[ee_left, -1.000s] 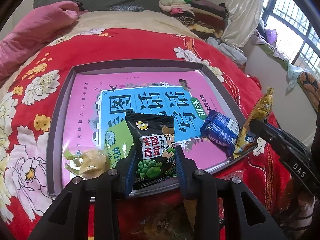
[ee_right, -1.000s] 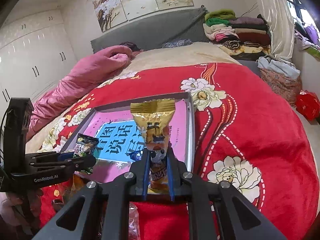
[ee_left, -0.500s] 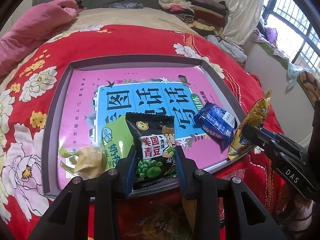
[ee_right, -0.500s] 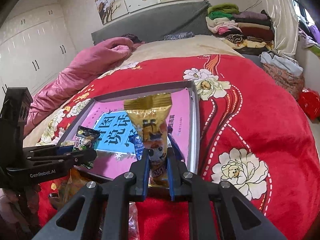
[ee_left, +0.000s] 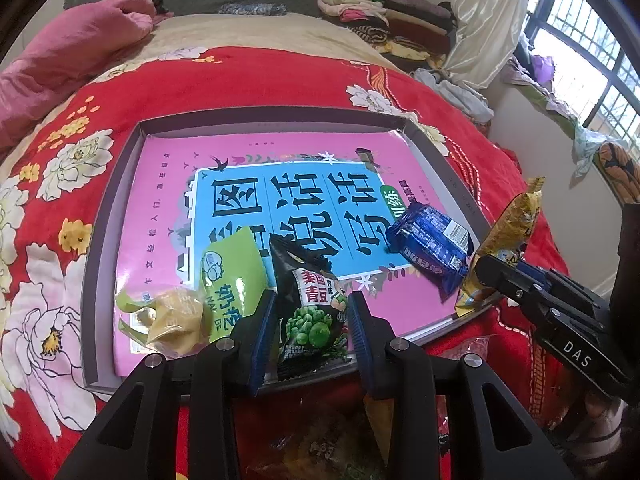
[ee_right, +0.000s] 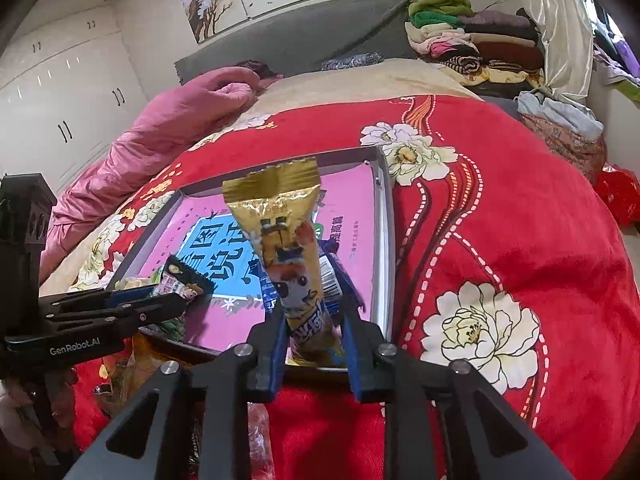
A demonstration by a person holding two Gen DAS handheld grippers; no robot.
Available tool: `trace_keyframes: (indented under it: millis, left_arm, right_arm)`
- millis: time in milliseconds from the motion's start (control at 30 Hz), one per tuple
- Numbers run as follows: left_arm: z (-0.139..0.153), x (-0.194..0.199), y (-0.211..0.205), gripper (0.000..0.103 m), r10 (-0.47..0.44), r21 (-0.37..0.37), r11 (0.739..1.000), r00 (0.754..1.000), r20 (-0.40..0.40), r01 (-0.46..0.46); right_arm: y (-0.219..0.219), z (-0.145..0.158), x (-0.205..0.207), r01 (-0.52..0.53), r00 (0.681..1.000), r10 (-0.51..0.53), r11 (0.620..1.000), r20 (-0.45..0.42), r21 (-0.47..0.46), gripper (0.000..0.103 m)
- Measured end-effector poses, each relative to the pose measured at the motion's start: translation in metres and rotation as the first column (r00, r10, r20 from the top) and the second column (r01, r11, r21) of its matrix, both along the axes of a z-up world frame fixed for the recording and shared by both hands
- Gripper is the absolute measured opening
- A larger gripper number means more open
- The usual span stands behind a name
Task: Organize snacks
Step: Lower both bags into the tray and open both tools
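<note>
A grey tray [ee_left: 112,216] lined with a pink and blue book lies on the red bed. My left gripper [ee_left: 310,320] is shut on a black green-pea packet [ee_left: 310,300] over the tray's near edge. Beside it lie a light green packet [ee_left: 232,276], a yellow wrapped sweet [ee_left: 172,320] and a blue biscuit packet [ee_left: 432,240]. My right gripper [ee_right: 314,328] is shut on a gold snack packet [ee_right: 288,248], upright at the tray's near right edge [ee_right: 382,248]. That gold packet shows at the right in the left wrist view [ee_left: 508,236].
A red floral blanket [ee_right: 500,220] covers the bed. More snack wrappers [ee_left: 320,440] lie in front of the tray, below my grippers. A pink quilt [ee_right: 168,128] is at the back left, folded clothes [ee_right: 472,40] at the back right.
Both grippers have moved closer over the tray's near edge with their packets. The right gripper's fingers stand slightly wider around the gold packet than before.
</note>
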State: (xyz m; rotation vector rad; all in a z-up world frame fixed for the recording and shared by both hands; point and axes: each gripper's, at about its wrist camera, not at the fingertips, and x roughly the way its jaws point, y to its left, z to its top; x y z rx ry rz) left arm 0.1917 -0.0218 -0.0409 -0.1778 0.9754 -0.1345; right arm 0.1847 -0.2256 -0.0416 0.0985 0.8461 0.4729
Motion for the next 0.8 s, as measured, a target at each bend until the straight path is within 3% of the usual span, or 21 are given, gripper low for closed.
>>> trace_keyframes:
  millis: [800]
  left_arm:
    - [0.009, -0.004, 0.007, 0.042, 0.015, -0.015, 1.0, 1.0, 0.012, -0.014]
  right_arm:
    - [-0.017, 0.011, 0.001, 0.072, 0.996, -0.073, 0.997, 0.049, 0.025, 0.032]
